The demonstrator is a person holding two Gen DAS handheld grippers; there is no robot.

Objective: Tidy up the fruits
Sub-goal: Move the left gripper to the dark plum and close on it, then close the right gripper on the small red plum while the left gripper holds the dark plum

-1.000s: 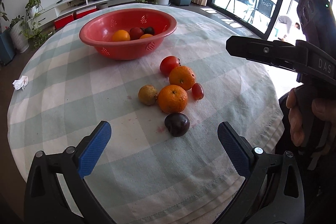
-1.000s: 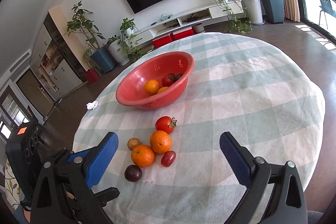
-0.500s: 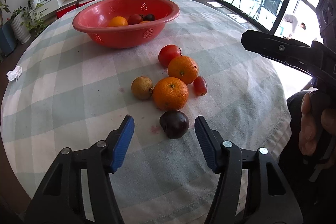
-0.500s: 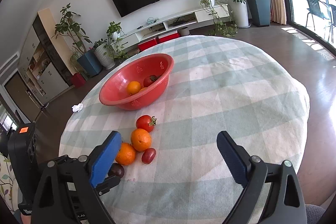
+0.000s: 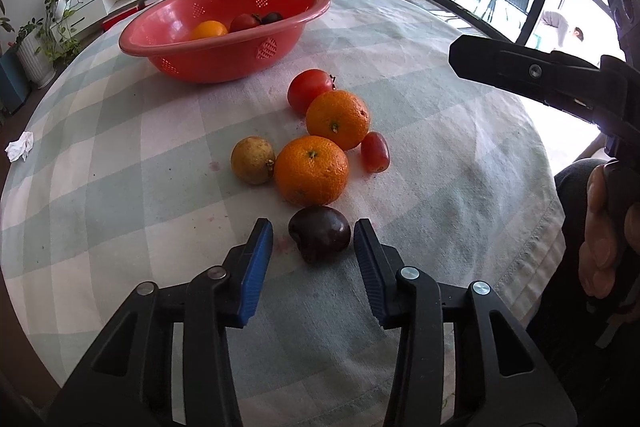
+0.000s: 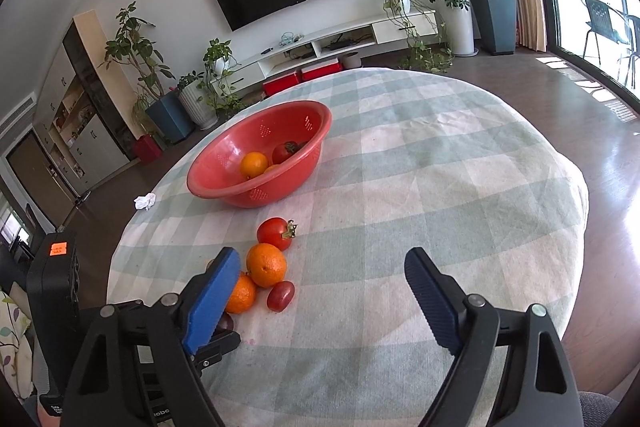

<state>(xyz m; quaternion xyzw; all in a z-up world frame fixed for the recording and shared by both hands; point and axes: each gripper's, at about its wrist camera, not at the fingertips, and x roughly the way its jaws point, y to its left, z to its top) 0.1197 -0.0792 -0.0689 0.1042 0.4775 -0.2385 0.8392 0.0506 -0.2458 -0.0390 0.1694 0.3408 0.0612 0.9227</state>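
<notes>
Six loose fruits are lying near the red plastic colander bowl (image 5: 224, 39). Narrowing since a moment ago, the left gripper (image 5: 314, 251) is bracketing the nearest dark purple plum (image 5: 319, 233), not yet touching; a pinch seems imminent. Right gripper (image 6: 320, 291) is hovering spread wide.

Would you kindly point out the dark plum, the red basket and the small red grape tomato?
dark plum (image 5: 320, 233): left wrist view, top of its skin.
red basket (image 5: 224, 61): left wrist view, front outer wall.
grape tomato (image 5: 375, 157): left wrist view, its middle.
</notes>
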